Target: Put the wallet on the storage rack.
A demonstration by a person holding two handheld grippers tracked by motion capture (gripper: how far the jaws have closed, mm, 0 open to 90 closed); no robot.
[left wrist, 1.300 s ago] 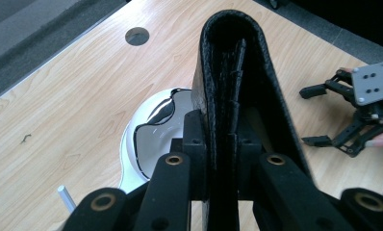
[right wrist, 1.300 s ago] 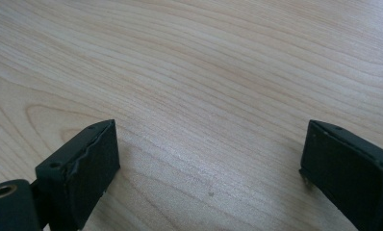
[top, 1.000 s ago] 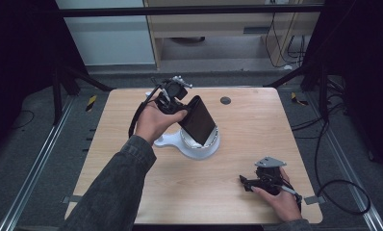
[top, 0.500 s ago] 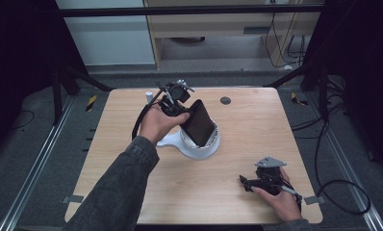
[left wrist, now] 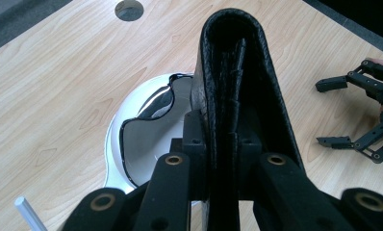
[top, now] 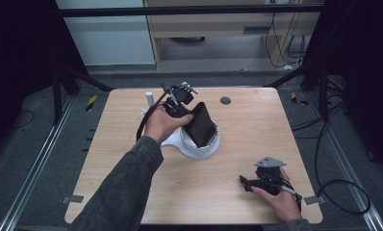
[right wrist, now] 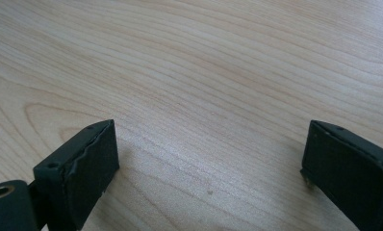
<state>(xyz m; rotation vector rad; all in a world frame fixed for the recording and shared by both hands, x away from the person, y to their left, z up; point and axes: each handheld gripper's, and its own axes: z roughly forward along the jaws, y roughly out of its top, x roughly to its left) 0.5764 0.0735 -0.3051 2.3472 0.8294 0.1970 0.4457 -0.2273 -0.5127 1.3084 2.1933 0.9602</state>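
My left gripper is shut on a black leather wallet, which it holds edge-up and tilted over a white round dish in the middle of the table. In the left gripper view the wallet stands pinched between the two jaws of the gripper, and the dish lies below it to the left. Whether the wallet's lower edge touches the dish is hidden. My right gripper rests on the table at the front right, open, with bare wood between its jaws.
A small white cylinder stands behind the left hand. A round hole sits in the wooden table near its far edge. The right gripper also appears far off in the left gripper view. Dark frame rails flank the table.
The left hand has sunk a little with the wallet, bringing it closer to the white dish. The right hand and its gripper have stayed where they were.
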